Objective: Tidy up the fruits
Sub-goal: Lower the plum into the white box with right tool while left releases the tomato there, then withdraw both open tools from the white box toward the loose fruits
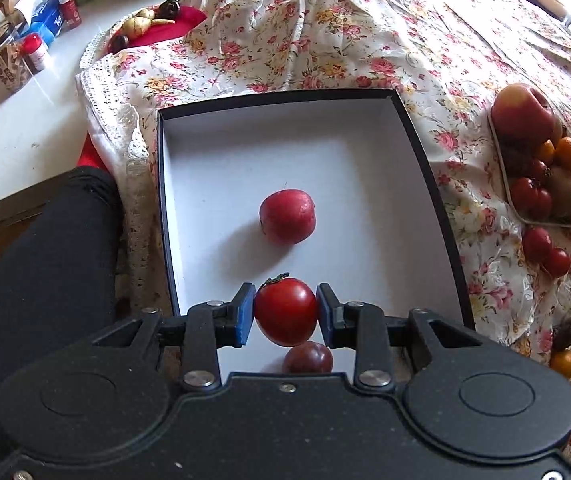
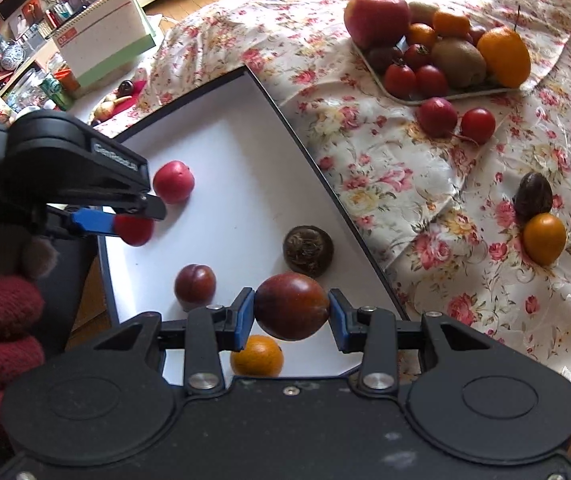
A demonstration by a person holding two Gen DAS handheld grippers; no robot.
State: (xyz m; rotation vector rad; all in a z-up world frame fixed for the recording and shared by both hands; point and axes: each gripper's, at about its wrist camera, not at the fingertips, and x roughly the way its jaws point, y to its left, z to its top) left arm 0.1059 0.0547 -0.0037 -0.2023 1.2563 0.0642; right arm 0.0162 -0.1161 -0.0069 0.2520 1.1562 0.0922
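Box w/ five fruits, tray heaped, left hand-held gripper clamping tomato, right hand-held gripper clamping plum

Both wrist cameras look steeply down from close above the near end of the white-lined box. The left faces straight along it; the right angles leftward across it. Both share the box interior and the fruit tray at right.

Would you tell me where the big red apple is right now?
The big red apple sits at the far-left end of the fruit tray on the floral cloth, right of the box, beside small oranges.
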